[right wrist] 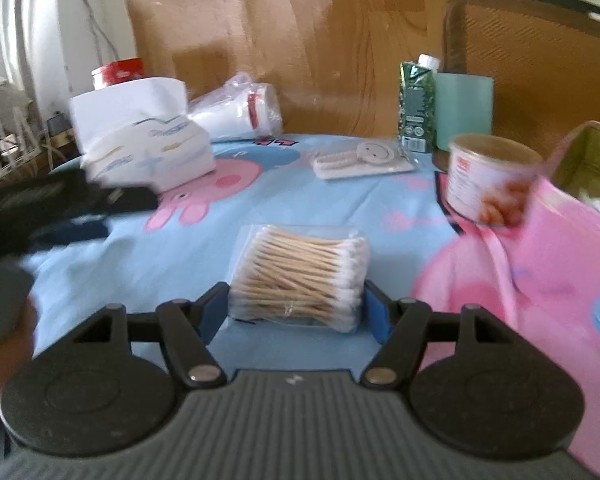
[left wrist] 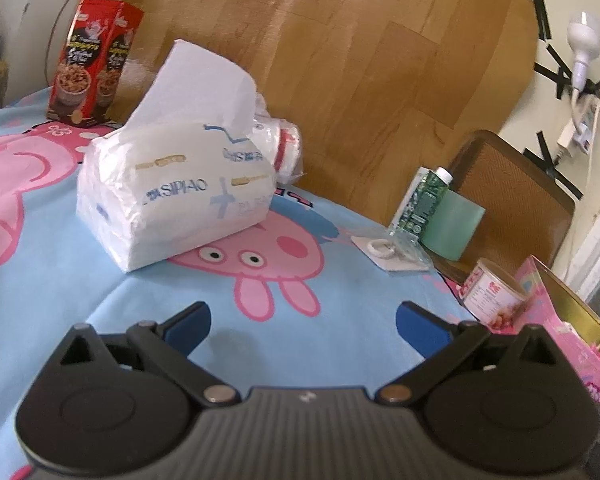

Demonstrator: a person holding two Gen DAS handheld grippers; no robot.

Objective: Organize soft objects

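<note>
Right gripper (right wrist: 296,306) straddling cotton swab pack (right wrist: 300,276) on blue cartoon cloth (right wrist: 340,208), pads just at its sides, contact unclear. Grasp step; next probably squeeze gently, lift. Pack clear, squashy, sticks bundled. Left gripper (left wrist: 302,326) wide, empty, short of tissue pack (left wrist: 172,192).
</note>
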